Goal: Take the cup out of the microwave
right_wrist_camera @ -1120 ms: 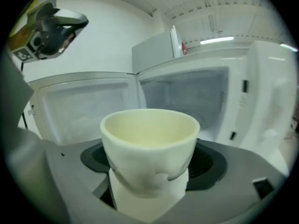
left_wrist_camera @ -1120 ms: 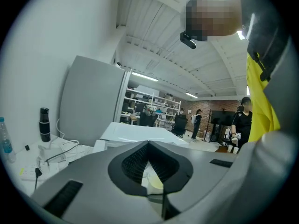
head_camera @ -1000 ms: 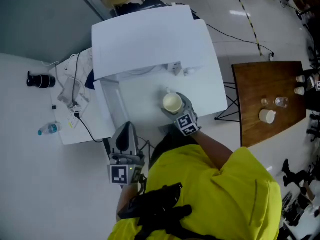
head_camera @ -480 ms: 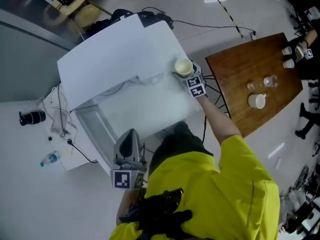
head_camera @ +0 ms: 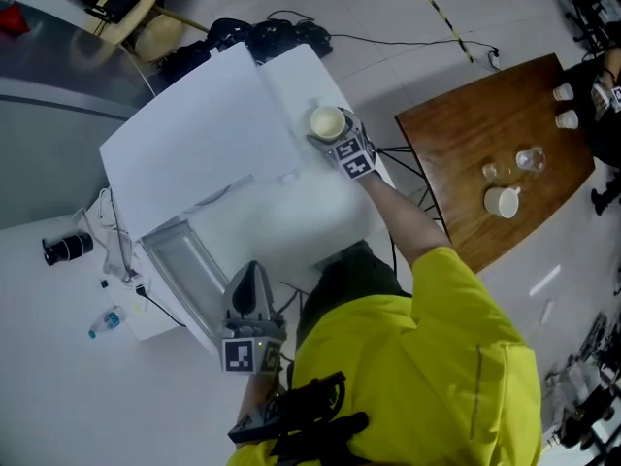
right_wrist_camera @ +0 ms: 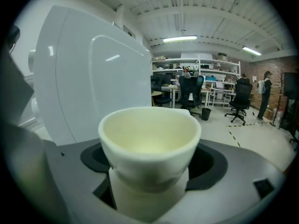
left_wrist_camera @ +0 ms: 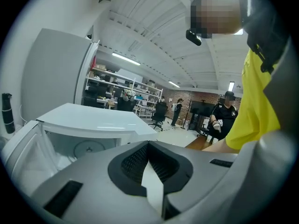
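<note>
A cream cup (head_camera: 327, 121) sits upright between the jaws of my right gripper (head_camera: 331, 136), which is shut on it. It hangs out past the right side of the white microwave (head_camera: 189, 149), over the far right part of the white table (head_camera: 335, 207). In the right gripper view the empty cup (right_wrist_camera: 149, 141) fills the middle, with the microwave's side (right_wrist_camera: 84, 83) to its left. The microwave door (head_camera: 179, 265) hangs open. My left gripper (head_camera: 248, 270) is low by the table's front edge, shut and empty. In the left gripper view its jaws point at the open microwave (left_wrist_camera: 79, 125).
A brown wooden table (head_camera: 466, 153) at the right carries a white mug (head_camera: 500, 202) and small glasses. Left of the microwave lie cables, a black cylinder (head_camera: 66, 248) and a water bottle (head_camera: 105, 323). Chairs and more cables are on the floor behind.
My right gripper has carried the cup from in front of the microwave's opening out to the right and farther back, beside the microwave. The left gripper stayed where it was.
</note>
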### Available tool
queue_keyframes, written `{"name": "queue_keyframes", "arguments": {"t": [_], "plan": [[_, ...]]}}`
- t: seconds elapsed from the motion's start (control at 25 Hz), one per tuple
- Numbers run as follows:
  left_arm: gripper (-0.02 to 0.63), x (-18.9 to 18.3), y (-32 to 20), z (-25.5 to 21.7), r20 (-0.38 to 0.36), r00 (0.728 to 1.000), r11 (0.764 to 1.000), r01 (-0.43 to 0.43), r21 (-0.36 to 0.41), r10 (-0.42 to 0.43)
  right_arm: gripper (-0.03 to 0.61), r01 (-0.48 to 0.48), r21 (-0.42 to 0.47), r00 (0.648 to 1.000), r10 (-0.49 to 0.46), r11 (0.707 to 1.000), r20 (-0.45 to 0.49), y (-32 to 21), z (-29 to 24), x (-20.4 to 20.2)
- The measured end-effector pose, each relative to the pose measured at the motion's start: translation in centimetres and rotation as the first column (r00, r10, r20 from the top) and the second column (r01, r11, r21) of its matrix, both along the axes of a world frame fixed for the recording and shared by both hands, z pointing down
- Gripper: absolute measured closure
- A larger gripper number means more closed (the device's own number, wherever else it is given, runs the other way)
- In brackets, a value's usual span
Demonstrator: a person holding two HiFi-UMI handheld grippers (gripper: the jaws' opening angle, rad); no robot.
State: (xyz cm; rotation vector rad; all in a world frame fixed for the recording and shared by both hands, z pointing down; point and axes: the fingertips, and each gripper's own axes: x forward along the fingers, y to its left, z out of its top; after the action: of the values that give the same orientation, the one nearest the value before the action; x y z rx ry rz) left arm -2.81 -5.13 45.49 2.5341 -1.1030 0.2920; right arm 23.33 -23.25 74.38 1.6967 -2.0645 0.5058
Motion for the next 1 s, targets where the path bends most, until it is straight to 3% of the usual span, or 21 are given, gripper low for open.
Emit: {"name": "queue_keyframes", "arguments": {"t": [0.24, 0.28, 0.52, 0.64, 0.76, 0.84, 0.88, 1.0], "plan": [[0.614, 0.8, -1.2, -0.4, -0.022, 1.000, 1.000, 0.016, 0.009, -0.015, 0.110, 0.013, -0.030, 0.999, -0.014, 0.999, -0.030, 0.2, 1.0, 0.4], [0.614, 1.0, -1.2, -0.2, -0.020, 1.000, 1.000, 0.008, 0.006, -0.008, 0.072, 0.003, -0.039, 1.000, -0.004, 0.999, -0.026, 0.6, 1.1, 0.7], [0.614, 2.0, -2.4, 1.5, 0.036, 0.999, 0.999, -0.010, -0.043, 0.011, 0.067, -0.142, -0.088, 0.988, 0.147, 0.986, 0.054, 7.5, -0.7, 2.5], [0.614, 3.0, -3.2, 1.2, 0.044, 0.999, 0.999, -0.028, -0.037, 0.030, 0.199, -0.100, -0.059, 0.986, 0.107, 0.993, 0.131, 12.7, -6.0, 0.0], [0.614, 3.7, -3.3, -0.4, 0.025, 0.999, 0.999, -0.045, -0.015, 0.045, 0.399, -0.090, 0.043, 0.979, 0.080, 0.995, 0.188, 16.2, -13.9, -2.2], [0.614, 3.9, -3.2, -1.7, 0.021, 0.998, 0.998, -0.058, 0.006, 0.058, 0.471, -0.112, 0.110, 0.972, 0.086, 0.988, 0.218, 17.2, -18.9, -3.0], [0.614, 3.9, -3.3, -2.3, 0.019, 0.998, 0.998, -0.065, 0.017, 0.065, 0.556, -0.109, 0.144, 0.972, 0.075, 0.984, 0.223, 17.3, -21.3, -3.4], [0.614, 3.8, -3.0, -3.4, 0.012, 0.997, 0.996, -0.080, 0.037, 0.079, 0.575, -0.069, 0.229, 0.972, 0.013, 0.971, 0.236, 17.1, -27.6, -5.2]]}}
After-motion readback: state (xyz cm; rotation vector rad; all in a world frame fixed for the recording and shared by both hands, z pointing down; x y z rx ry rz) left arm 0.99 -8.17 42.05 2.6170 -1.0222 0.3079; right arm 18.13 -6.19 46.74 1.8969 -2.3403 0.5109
